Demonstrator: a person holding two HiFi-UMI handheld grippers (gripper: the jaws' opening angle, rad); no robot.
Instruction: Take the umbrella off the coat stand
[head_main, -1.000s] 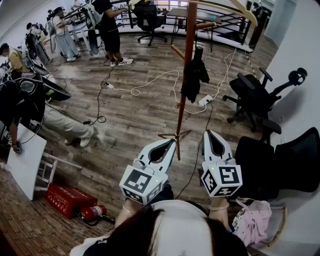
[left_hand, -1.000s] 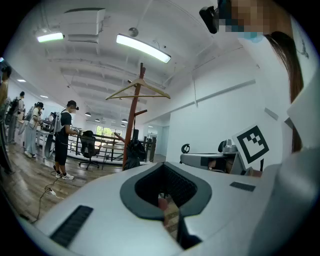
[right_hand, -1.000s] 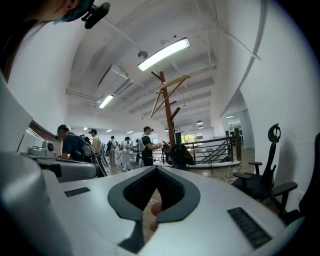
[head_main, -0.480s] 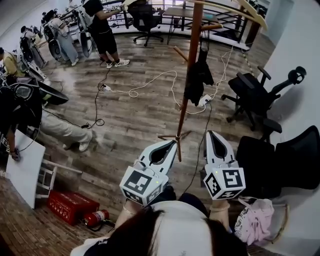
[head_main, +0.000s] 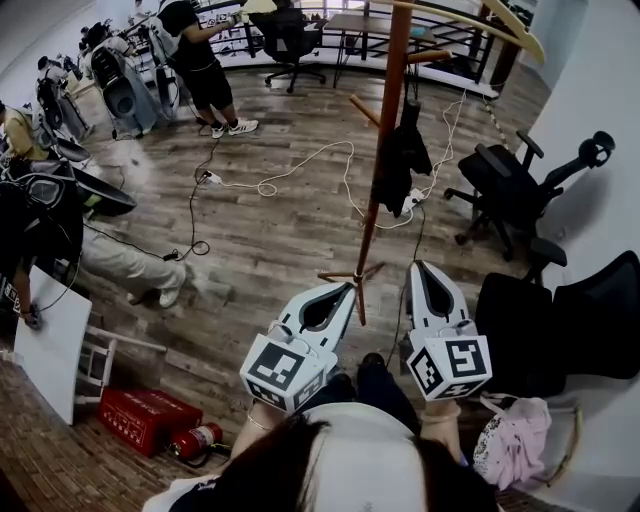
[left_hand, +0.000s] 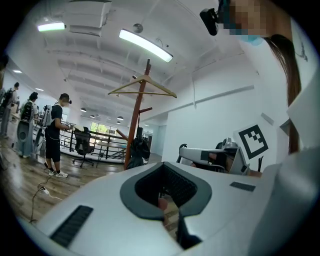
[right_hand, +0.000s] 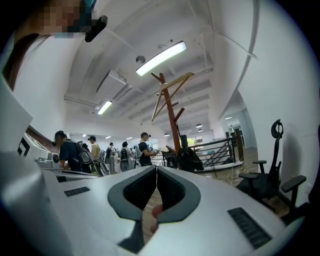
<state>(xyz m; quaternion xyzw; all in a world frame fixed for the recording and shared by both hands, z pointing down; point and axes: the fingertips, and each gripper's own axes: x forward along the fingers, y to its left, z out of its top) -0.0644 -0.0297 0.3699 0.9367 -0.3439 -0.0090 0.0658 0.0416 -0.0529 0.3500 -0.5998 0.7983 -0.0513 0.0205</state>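
A black folded umbrella (head_main: 402, 155) hangs from a peg of the wooden coat stand (head_main: 383, 150), straight ahead of me on the wood floor. A wooden hanger (head_main: 495, 22) sits at the stand's top. My left gripper (head_main: 351, 288) and right gripper (head_main: 418, 267) are held side by side in front of my body, both shut and empty, well short of the stand. The left gripper view shows the umbrella (left_hand: 138, 150) on the stand (left_hand: 138, 117) beyond shut jaws. In the right gripper view the umbrella (right_hand: 189, 159) also hangs far beyond the shut jaw tips (right_hand: 156, 168).
Black office chairs (head_main: 511, 196) stand to the right of the stand, another (head_main: 590, 320) close on my right. White cables (head_main: 300, 163) trail over the floor behind it. A red crate (head_main: 138, 408) and fire extinguisher (head_main: 196, 440) lie lower left. Several people work at the back left.
Both grippers and my head have drifted slightly toward the coat stand, which looks a little nearer. Both jaws stay shut.
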